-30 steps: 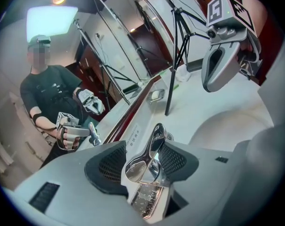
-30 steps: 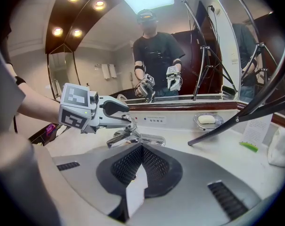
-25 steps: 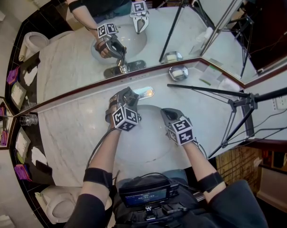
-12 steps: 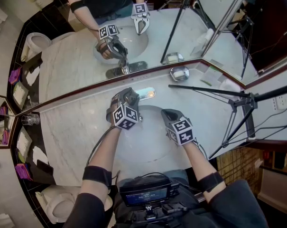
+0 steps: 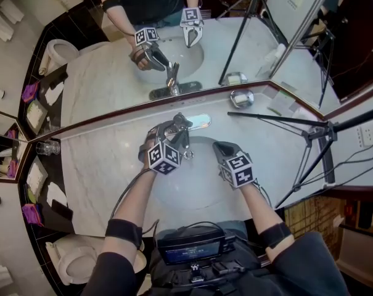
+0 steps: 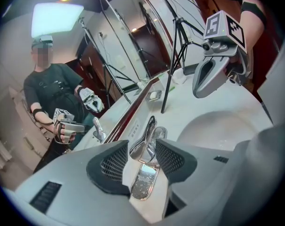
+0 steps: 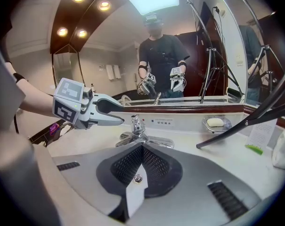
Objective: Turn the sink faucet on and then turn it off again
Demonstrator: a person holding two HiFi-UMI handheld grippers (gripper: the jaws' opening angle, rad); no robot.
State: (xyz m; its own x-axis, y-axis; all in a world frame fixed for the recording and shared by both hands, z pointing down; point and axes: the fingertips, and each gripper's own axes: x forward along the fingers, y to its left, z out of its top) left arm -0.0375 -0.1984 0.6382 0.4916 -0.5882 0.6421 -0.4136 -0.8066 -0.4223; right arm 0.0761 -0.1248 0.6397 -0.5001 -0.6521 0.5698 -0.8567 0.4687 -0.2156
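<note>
The chrome faucet (image 5: 187,123) stands behind the oval sink basin (image 5: 192,187) in a marble counter. Its lever (image 6: 144,140) is tilted up. My left gripper (image 6: 142,157) reaches over the basin, and its jaws are closed on the lever's near end, a pad at each side. In the right gripper view the left gripper (image 7: 121,116) meets the raised lever (image 7: 136,124) from the left. My right gripper (image 5: 222,152) hovers over the basin's right side, shut and empty, pointing at the faucet (image 7: 142,138). No stream of water can be made out.
A mirror runs along the back of the counter. A soap dish (image 5: 241,97) sits right of the faucet. A black tripod (image 5: 309,131) has its legs on the counter's right. A glass (image 5: 47,148) is at the far left, a toilet (image 5: 75,267) below left.
My left gripper has drawn back and up a little with the lever, which now stands more upright in the mirror. The right gripper has stayed where it was.
</note>
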